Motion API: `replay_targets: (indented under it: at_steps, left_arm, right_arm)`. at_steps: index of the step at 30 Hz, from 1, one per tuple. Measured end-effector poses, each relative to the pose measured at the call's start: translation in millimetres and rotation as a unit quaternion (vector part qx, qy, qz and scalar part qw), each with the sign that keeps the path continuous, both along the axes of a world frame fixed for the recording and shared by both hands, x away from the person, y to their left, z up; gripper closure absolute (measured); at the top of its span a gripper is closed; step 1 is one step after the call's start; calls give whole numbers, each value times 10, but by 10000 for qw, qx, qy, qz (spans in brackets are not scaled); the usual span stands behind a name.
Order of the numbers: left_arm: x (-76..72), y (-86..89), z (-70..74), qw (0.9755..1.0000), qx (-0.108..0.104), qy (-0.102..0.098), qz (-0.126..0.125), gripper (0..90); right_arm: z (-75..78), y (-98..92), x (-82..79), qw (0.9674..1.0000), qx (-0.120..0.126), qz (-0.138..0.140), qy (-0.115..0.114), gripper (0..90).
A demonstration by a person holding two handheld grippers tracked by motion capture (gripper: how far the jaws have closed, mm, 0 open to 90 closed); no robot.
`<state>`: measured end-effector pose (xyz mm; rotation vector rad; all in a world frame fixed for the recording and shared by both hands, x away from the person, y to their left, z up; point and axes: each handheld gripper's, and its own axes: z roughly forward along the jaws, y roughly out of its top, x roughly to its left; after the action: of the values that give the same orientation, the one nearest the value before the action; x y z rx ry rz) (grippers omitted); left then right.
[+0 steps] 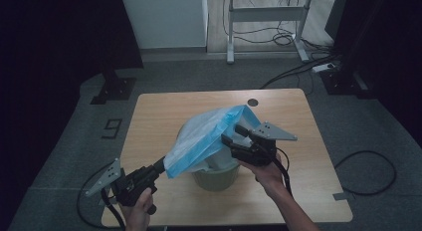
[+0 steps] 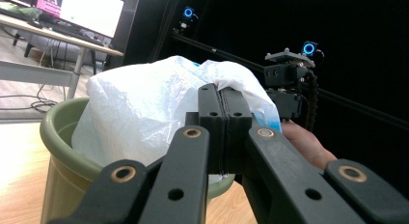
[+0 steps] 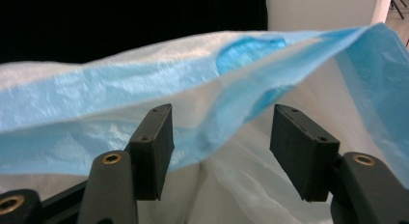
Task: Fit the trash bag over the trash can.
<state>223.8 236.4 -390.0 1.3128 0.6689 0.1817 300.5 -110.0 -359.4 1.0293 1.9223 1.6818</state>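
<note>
Black jaws of the left gripper (image 2: 225,130) are pressed tight together on a corner of the blue and white plastic bag (image 1: 209,136). That corner is pulled out toward the near left side of the wooden table (image 1: 159,111). The bag sits in a green bin (image 1: 216,177) in the middle of the table, and its rim is lifted up over the bin like a little tent.

On the other side, the right gripper (image 1: 234,134) has its jaws standing apart. Seen from the right gripper view, the blue edge of the bag runs across just past the two pads, and they are not squeezing it.

It looks like the person is putting the bag into the bin and spreading its mouth. One corner is held; the other side is loose.

Next, the right gripper probably needs to push forward a bit so the blue edge goes between its jaws, then pinch it. After that both hands could pull the rim wide and fold it down over the green edge of the bin.
</note>
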Motion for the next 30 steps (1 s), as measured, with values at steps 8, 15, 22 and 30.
replay_targets:
  at_steps: [8, 15, 22, 30]
  left_arm:
    - [-10, -24, 2, 10000, 47, -20, -31, 888]
    - [-62, -45, 95, 9988, 472, -86, 32, 559]
    - [-78, 3, 208, 9970, 770, -99, -5, 347]
    - [155, -210, 506, 9903, 1374, 164, -86, 355]
  right_arm:
    - [-5, 68, 80, 9998, 90, -33, 176, 758]
    - [33, -6, 19, 9993, -80, -231, -286, 889]
    - [87, -147, 9, 9976, -291, -343, -530, 890]
    - [139, -34, -34, 9956, -536, -198, -746, 890]
